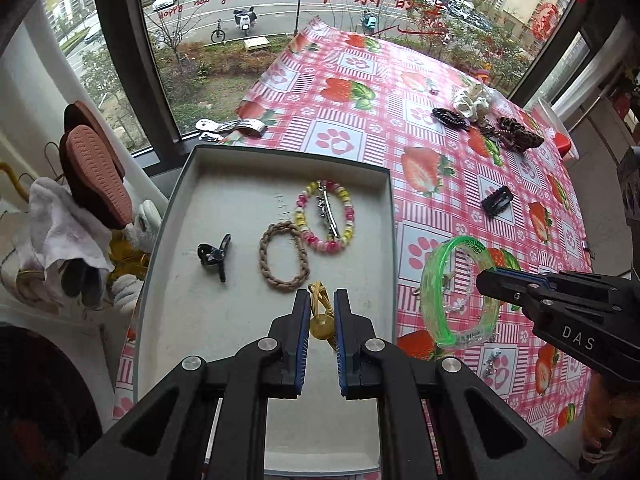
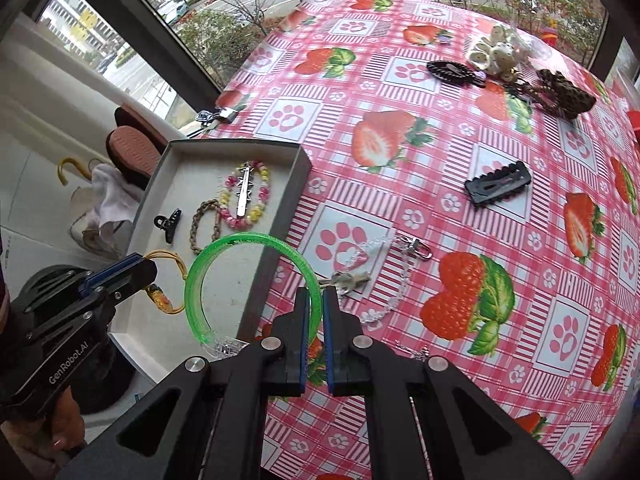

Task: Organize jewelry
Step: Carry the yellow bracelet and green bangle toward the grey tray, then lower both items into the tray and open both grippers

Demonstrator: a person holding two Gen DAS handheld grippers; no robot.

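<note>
From the left wrist camera, the left gripper (image 1: 322, 306) pinches a yellow hair tie (image 1: 321, 320) over the grey tray (image 1: 192, 208), while the right gripper (image 1: 486, 280), lettered "DAS", holds a green bangle (image 1: 434, 312) above the strawberry tablecloth (image 1: 348, 136); red "Happy new year!" is written on the window (image 1: 200, 2). From the right wrist camera, the right gripper's jaws clamp the bangle's rim, the ring hanging partly over the tray's edge, and the left gripper reads "GenRobot.AI".
</note>
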